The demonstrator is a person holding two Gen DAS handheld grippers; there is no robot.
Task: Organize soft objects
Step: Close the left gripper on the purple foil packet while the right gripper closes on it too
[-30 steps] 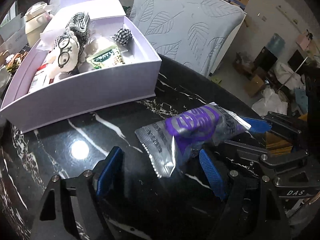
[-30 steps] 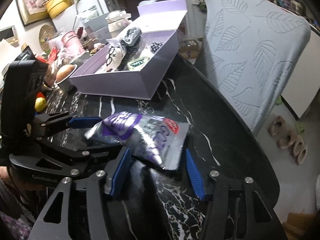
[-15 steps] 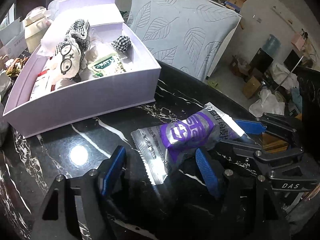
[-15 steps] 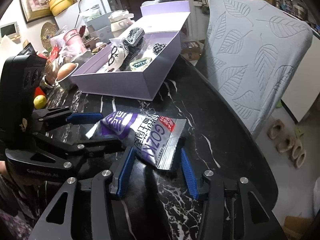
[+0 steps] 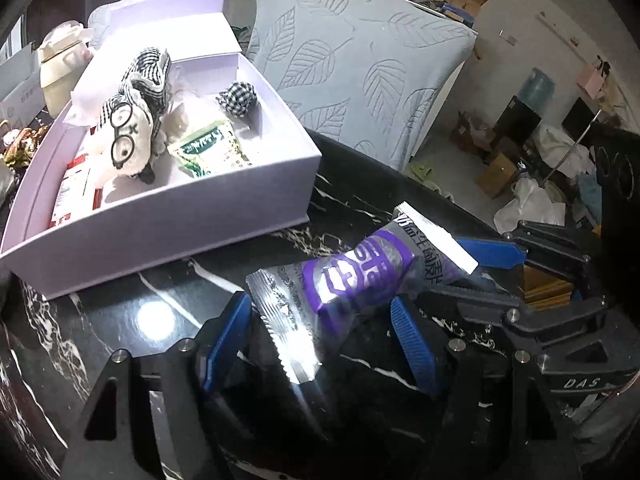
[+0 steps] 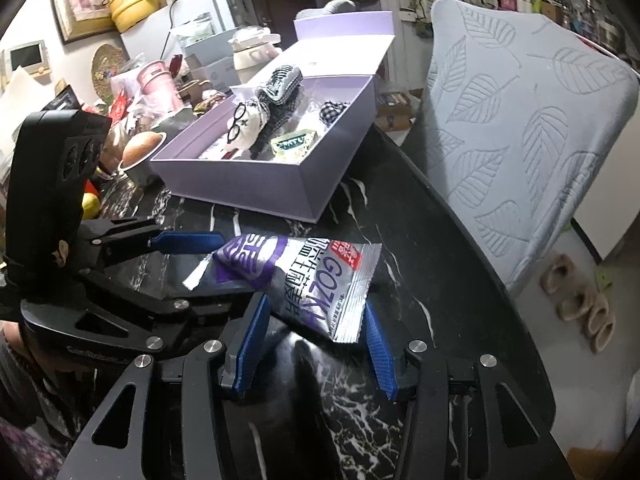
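Note:
A silver and purple snack packet (image 5: 340, 284) lies on the black marble table, also in the right wrist view (image 6: 304, 280). My left gripper (image 5: 320, 324) is open, its blue fingers on either side of one end of the packet. My right gripper (image 6: 312, 328) is open around the opposite end; it shows in the left wrist view (image 5: 472, 268). A lilac open box (image 5: 160, 216) behind the packet holds a plush toy with glasses (image 5: 128, 140), a green packet (image 5: 212, 152) and a checked fabric ball (image 5: 238, 98).
A chair with a pale blue leaf-pattern cover (image 5: 360, 80) stands at the table's curved far edge (image 6: 460, 216). Cups, a pot and food clutter (image 6: 140, 92) sit beyond the box. Slippers (image 6: 580, 308) lie on the floor.
Both grippers have drawn closer to the packet's ends. The packet has sunk from a raised tilt to lie flatter on the table.

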